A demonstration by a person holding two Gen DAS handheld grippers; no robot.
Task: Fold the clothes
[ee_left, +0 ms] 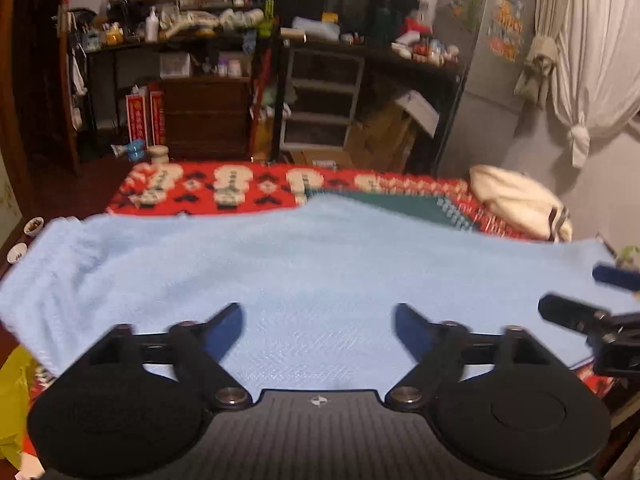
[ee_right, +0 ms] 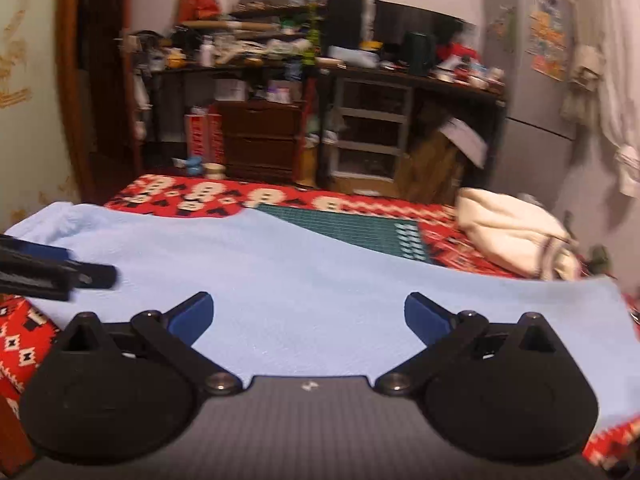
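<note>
both grippers spread wide above the near edge of the light blue fleece garment (ee_left: 312,264)

garment lies flat across the red patterned blanket (ee_left: 248,196). lower left gripper (ee_left: 319,322) and right gripper (ee_right: 309,314) together, pinch the near hem only, then fold away evenly.

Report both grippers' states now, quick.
Left gripper: open, holding nothing, over the light blue cloth.
Right gripper: open, holding nothing, over the same cloth.

No text was legible. Red banners (ee_left: 146,118) beside the wooden drawers (ee_left: 206,118) and posters on the fridge (ee_left: 506,28) bore print, too blurred to read.
</note>
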